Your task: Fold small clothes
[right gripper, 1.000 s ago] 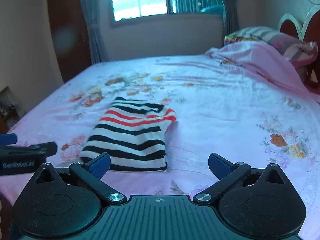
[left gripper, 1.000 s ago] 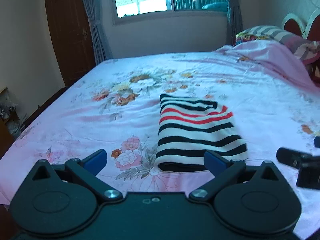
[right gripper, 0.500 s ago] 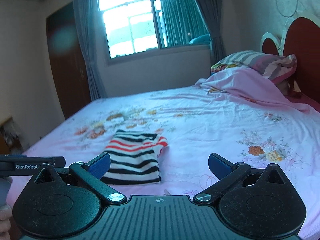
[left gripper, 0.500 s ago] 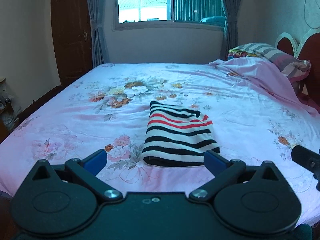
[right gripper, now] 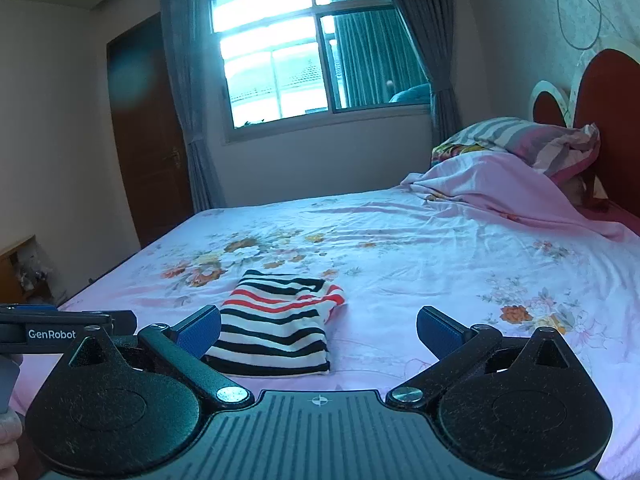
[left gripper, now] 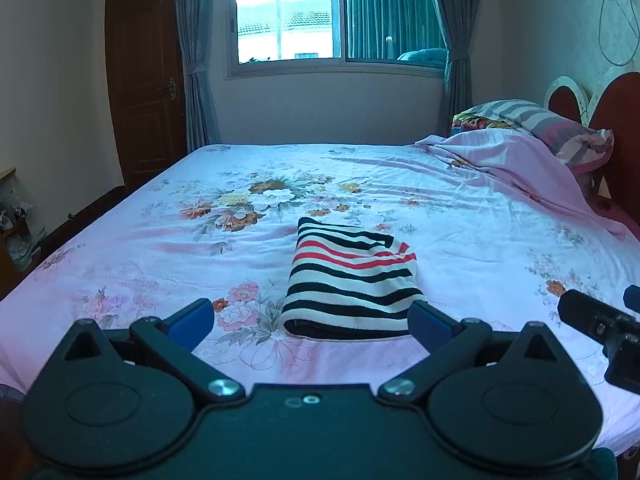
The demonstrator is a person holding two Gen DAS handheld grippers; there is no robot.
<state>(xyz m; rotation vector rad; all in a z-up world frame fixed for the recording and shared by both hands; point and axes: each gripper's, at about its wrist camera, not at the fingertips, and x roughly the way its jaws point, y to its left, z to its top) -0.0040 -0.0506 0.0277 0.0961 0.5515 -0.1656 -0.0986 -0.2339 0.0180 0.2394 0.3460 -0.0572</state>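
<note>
A folded striped garment (left gripper: 352, 280), black, white and red, lies flat on the pink floral bed sheet (left gripper: 460, 216). It also shows in the right wrist view, as the same garment (right gripper: 276, 324), left of centre. My left gripper (left gripper: 308, 322) is open, held back above the bed's near edge, with the garment's near end showing between its blue pads. My right gripper (right gripper: 318, 330) is open too and holds nothing; the garment lies ahead, by its left pad. Neither gripper touches the cloth.
Crumpled pink bedding (left gripper: 500, 152) and a striped pillow (left gripper: 532, 120) lie at the headboard (left gripper: 616, 112) on the right. A window (left gripper: 336, 12) with grey curtains is on the far wall, a brown door (left gripper: 144, 80) at left. A hand (right gripper: 8, 440) holds the left gripper's handle.
Both grippers have pulled back and up from the bed, so the folded garment looks smaller and farther away. The garment itself has not moved.
</note>
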